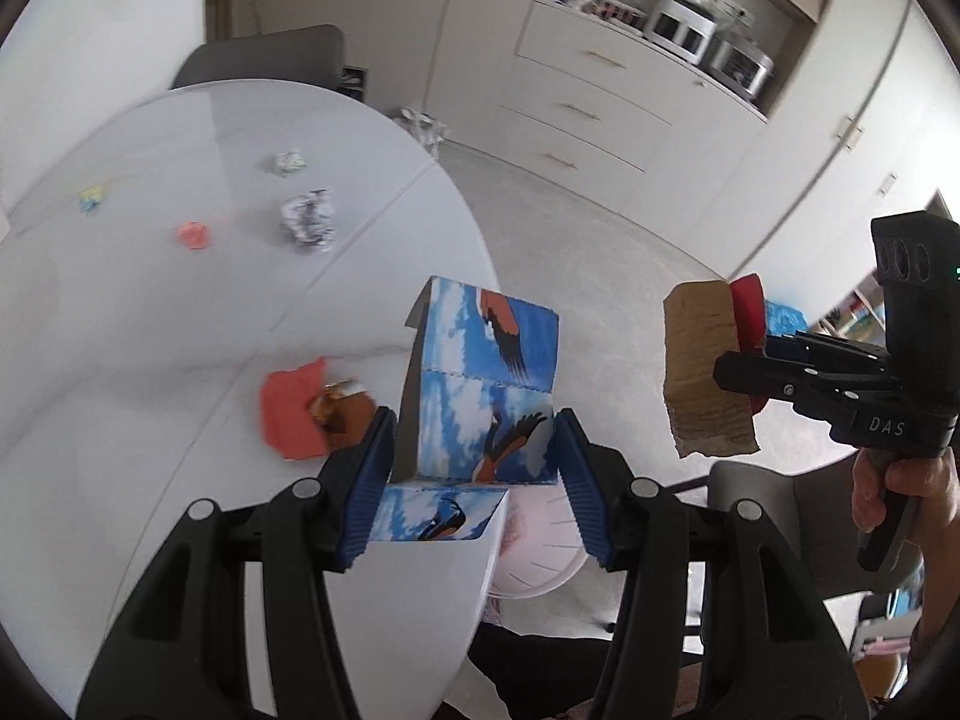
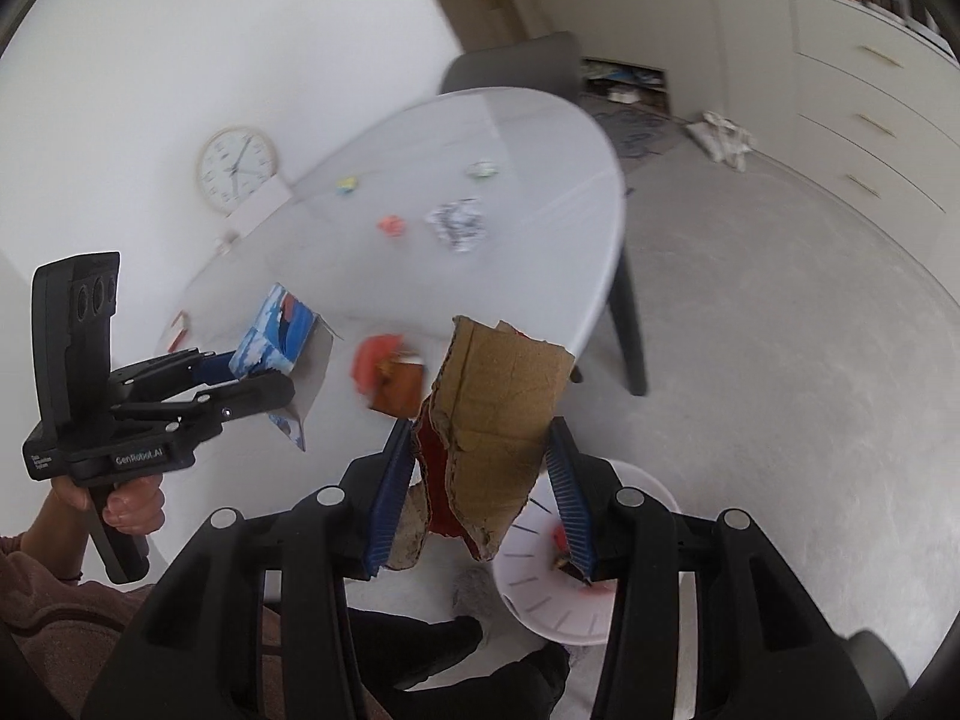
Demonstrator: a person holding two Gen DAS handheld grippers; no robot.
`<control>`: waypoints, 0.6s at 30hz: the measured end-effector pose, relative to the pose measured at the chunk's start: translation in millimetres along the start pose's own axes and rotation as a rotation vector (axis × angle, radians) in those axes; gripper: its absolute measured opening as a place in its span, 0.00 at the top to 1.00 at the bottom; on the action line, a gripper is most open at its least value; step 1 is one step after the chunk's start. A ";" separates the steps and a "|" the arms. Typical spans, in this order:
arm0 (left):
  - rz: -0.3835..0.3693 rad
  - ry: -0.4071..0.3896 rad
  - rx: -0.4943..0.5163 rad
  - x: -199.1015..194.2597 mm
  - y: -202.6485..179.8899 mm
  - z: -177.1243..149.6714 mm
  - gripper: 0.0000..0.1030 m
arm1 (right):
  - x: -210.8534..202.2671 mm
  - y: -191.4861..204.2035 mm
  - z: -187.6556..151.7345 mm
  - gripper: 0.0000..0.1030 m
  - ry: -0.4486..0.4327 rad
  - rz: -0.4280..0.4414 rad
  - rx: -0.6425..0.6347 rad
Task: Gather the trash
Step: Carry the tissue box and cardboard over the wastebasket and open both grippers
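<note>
My left gripper (image 1: 474,474) is shut on a blue box printed with sky and birds (image 1: 486,384), held above the edge of the white oval table (image 1: 150,312). It also shows in the right wrist view (image 2: 276,336). My right gripper (image 2: 480,492) is shut on a torn piece of brown and red cardboard (image 2: 498,414), held off the table over a white trash bin (image 2: 564,600). The cardboard also shows in the left wrist view (image 1: 702,372). On the table lie a red paper with a brown scrap (image 1: 300,408), a crumpled foil ball (image 1: 309,222), a small red wad (image 1: 193,235) and two pale wads.
The white bin (image 1: 540,546) stands on the floor below the table's near edge. A grey chair (image 2: 516,69) stands at the far end of the table. A round clock (image 2: 236,168) leans on the wall. White drawers (image 1: 588,114) line the far wall.
</note>
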State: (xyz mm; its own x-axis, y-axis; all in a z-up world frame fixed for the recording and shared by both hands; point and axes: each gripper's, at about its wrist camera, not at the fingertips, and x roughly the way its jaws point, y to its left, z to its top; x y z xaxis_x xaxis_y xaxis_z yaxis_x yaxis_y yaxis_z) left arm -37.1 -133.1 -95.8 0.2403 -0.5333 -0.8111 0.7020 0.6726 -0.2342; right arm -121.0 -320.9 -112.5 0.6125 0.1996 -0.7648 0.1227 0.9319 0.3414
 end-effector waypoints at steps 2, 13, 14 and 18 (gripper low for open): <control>-0.029 0.034 0.053 19.6 -22.5 2.6 0.49 | -6.0 -15.2 -7.6 0.56 -0.011 -0.019 0.037; -0.053 0.186 0.030 105.6 -66.9 5.7 0.25 | -16.3 -68.7 -32.2 0.56 0.007 -0.028 0.105; -0.053 0.182 0.016 103.5 -66.2 5.8 0.23 | -15.5 -70.7 -31.9 0.56 0.009 -0.025 0.108; -0.023 0.146 -0.024 92.5 -66.3 8.5 0.18 | -15.4 -74.0 -34.8 0.56 0.019 -0.017 0.101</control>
State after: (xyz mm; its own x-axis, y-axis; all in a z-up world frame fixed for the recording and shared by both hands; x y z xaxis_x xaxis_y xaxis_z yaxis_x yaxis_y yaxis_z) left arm -55.7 -231.4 -150.8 0.1225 -0.4697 -0.8743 0.6893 0.6741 -0.2655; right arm -166.7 -382.3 -145.0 0.5954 0.1909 -0.7805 0.2111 0.9001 0.3811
